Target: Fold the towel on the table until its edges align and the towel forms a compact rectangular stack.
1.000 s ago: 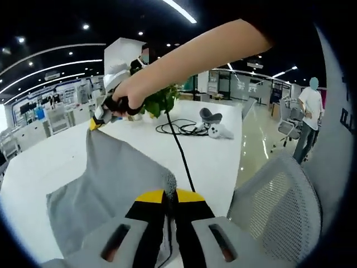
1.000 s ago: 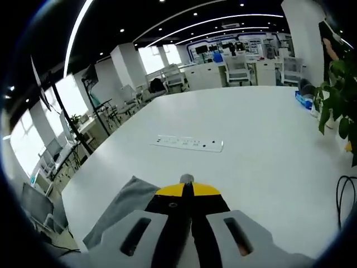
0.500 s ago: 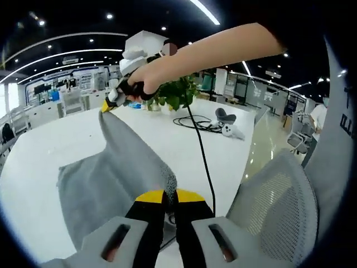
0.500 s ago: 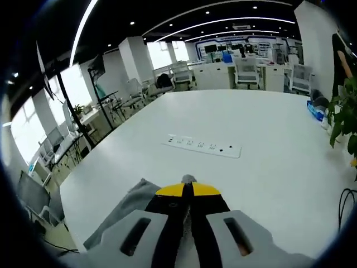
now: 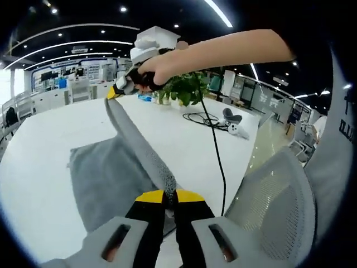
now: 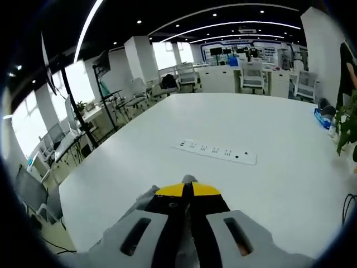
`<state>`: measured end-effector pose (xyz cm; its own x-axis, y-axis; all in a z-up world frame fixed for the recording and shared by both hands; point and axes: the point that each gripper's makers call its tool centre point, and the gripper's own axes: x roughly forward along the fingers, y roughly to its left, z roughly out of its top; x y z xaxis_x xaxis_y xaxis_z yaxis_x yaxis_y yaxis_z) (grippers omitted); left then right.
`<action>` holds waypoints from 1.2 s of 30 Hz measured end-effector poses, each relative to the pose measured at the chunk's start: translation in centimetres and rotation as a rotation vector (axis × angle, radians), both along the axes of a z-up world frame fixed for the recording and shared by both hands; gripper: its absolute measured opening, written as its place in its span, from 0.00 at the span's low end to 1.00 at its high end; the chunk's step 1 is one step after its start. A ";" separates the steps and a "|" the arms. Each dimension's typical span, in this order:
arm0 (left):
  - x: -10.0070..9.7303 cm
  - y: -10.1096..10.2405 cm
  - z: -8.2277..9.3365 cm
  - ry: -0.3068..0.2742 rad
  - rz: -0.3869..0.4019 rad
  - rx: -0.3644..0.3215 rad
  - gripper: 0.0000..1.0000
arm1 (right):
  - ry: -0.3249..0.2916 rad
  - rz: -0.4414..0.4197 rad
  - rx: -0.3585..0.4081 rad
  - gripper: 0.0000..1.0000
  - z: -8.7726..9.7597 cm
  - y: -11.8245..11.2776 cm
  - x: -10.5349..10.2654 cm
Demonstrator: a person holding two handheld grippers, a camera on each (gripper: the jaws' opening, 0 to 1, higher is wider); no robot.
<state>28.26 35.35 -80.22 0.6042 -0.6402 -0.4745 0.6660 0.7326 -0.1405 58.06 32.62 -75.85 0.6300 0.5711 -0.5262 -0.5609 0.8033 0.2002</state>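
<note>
Both grippers, left [image 5: 170, 195] and right [image 5: 121, 89], have fingers closed on corners of the grey towel [image 5: 106, 178], lifted taut off the bench [image 5: 39, 167]; first fold underway, none finished.

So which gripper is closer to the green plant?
The right one. The right gripper is held up just beside the plant, pinching a towel corner. The left gripper pinches the other corner, back near the chair.

Bright ceiling strips, glossy glare, fisheye-warped edges.
</note>
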 end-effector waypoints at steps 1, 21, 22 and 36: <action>0.0 0.5 -0.2 0.013 0.009 0.000 0.05 | 0.000 0.002 -0.001 0.00 -0.2 0.4 0.2; -1.4 5.9 -2.6 0.126 0.036 -0.061 0.04 | -0.001 0.031 -0.053 0.00 -2.0 5.7 0.2; -1.5 6.1 -2.7 0.126 0.039 -0.061 0.03 | -0.002 0.030 -0.054 0.00 -2.1 5.8 0.1; -1.6 7.2 -0.7 0.066 0.093 -0.138 0.02 | -0.007 0.034 -0.045 0.00 -1.6 7.9 0.0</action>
